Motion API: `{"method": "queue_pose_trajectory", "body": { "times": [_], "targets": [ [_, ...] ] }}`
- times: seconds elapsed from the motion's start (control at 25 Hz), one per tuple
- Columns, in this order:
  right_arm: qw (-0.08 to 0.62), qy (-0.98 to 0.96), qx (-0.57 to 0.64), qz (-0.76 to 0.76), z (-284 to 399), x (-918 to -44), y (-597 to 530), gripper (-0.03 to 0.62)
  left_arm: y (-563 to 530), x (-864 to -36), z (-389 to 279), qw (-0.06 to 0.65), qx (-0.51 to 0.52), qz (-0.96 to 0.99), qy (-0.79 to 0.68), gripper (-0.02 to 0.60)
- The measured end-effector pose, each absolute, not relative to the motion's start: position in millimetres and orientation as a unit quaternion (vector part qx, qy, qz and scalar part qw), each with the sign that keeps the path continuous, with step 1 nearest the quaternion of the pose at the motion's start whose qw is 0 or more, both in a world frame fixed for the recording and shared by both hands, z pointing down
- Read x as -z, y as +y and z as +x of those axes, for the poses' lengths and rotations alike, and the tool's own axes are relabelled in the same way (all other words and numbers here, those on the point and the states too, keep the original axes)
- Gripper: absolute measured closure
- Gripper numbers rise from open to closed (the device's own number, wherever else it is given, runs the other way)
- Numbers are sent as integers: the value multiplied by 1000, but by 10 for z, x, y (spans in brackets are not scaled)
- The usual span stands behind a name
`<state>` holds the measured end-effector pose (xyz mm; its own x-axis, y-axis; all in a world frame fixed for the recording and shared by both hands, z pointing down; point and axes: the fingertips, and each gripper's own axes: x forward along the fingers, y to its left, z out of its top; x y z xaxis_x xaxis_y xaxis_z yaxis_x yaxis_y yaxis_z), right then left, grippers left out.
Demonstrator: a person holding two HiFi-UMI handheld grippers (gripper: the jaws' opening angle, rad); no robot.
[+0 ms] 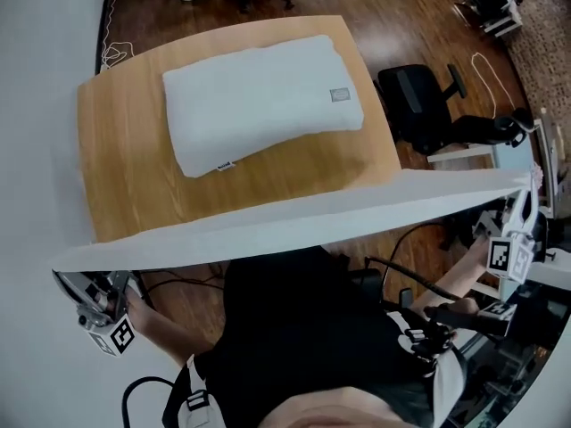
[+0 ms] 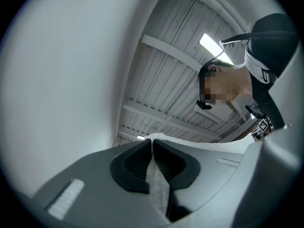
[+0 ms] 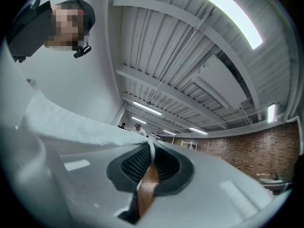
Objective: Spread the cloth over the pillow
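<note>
Status: pickup done, spread not started. The cloth (image 1: 294, 221) is stretched taut in the air as a long band on the near side of the pillow (image 1: 263, 96). It isn't touching the pillow and none of it is over it yet.

Grip: left claw (image 2: 152, 151) is clamped on one cloth end, left of and nearer than the pillow. The right claw (image 3: 150, 152) is clamped on the other end, right of the pillow.

The pillow lies bare and flat on the tabletop (image 1: 116, 141).

To do: carry the cloth over the pillow, lower, release, smooth. The cloth shows edge-on, so it's possibly folded; can't confirm.

No containers in view.
</note>
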<state>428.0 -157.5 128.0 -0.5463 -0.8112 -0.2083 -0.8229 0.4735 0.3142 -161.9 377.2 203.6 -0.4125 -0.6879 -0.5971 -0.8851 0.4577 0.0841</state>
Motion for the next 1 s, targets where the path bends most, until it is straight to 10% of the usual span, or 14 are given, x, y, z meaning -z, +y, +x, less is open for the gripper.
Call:
{"method": "queue_pose_trajectory", "body": {
  "times": [1.0],
  "targets": [
    [-15, 869, -203, -452, 3428, -1350, -2697, 588, 2678, -2119, -2297, 206, -209, -488, 822, 560]
  ]
}}
